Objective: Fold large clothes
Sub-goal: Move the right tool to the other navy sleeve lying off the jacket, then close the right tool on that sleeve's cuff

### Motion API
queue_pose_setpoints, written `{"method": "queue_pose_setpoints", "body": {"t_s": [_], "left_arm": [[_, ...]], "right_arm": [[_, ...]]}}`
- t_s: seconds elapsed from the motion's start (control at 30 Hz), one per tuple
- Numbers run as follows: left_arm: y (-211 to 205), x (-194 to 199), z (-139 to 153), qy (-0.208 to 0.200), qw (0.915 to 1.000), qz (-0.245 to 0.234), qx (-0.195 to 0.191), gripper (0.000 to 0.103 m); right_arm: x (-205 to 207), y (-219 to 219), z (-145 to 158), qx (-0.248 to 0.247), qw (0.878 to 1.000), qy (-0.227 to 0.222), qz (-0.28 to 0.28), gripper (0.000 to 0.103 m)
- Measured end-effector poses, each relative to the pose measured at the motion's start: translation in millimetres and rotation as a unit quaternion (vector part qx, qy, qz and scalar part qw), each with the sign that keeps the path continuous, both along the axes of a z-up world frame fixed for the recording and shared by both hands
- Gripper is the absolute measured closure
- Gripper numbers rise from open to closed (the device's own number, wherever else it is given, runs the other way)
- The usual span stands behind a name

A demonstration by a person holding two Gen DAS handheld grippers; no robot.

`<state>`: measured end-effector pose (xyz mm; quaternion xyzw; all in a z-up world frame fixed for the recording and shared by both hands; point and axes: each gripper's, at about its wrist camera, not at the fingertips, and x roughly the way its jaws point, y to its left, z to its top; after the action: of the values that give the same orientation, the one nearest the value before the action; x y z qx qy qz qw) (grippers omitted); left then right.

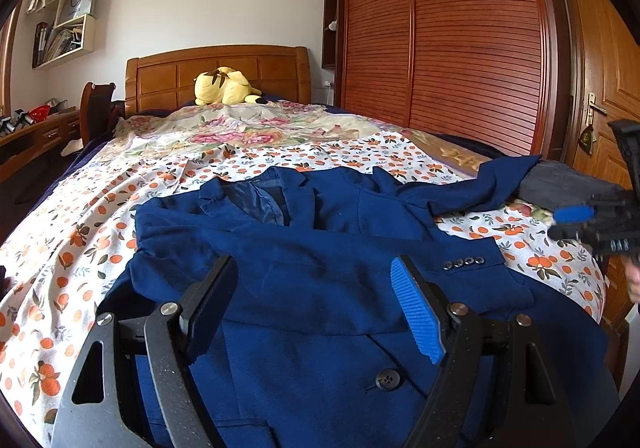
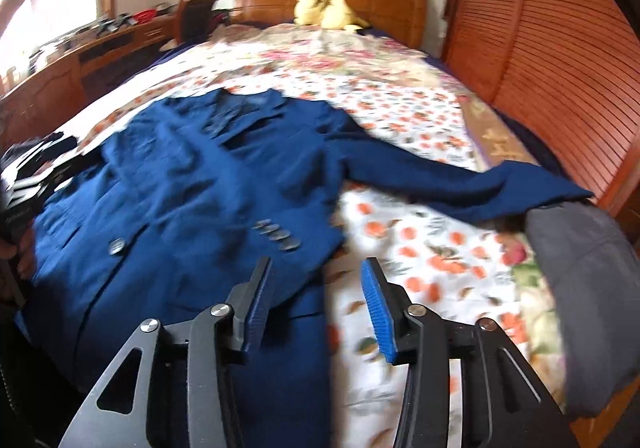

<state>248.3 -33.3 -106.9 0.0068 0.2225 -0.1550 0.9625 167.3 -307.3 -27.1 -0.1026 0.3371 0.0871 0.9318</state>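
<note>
A navy blue suit jacket (image 1: 320, 280) lies front up on the bed's orange-print sheet (image 1: 80, 232). One sleeve is folded across its chest, its cuff buttons (image 1: 464, 263) showing. The other sleeve (image 1: 472, 188) stretches out to the right. My left gripper (image 1: 314, 268) hovers over the jacket's middle, open wide with nothing between its pads. In the right wrist view the jacket (image 2: 180, 188) fills the left half and the outstretched sleeve (image 2: 480, 184) runs right. My right gripper (image 2: 316, 268) is open just past the jacket's right edge, near the folded cuff (image 2: 278, 234), and holds nothing.
A grey folded garment (image 2: 588, 288) sits at the bed's right edge by the outstretched sleeve's end. A yellow plush toy (image 1: 224, 86) rests against the wooden headboard (image 1: 216, 72). A slatted wardrobe (image 1: 440, 48) runs along the right, a desk (image 1: 36, 136) along the left.
</note>
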Motion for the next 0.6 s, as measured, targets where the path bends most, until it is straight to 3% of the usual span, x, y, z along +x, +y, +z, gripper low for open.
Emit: {"method": "queue_pose_setpoints", "body": {"t_s": [0.27,0.6], "left_arm": [[-11.4,3.7,-0.7,-0.005,1.0000,-0.004,-0.008,0.023],[-25.7,9.6,-5.9,-0.001,0.9999,-0.010,0.003,0.023]], "right_arm": [[52.7,-58.0,8.3,-0.017,0.996,-0.019,-0.088,0.055],[122.5,-114.7,28.1,-0.022,0.980,-0.014,-0.196,0.055]]}}
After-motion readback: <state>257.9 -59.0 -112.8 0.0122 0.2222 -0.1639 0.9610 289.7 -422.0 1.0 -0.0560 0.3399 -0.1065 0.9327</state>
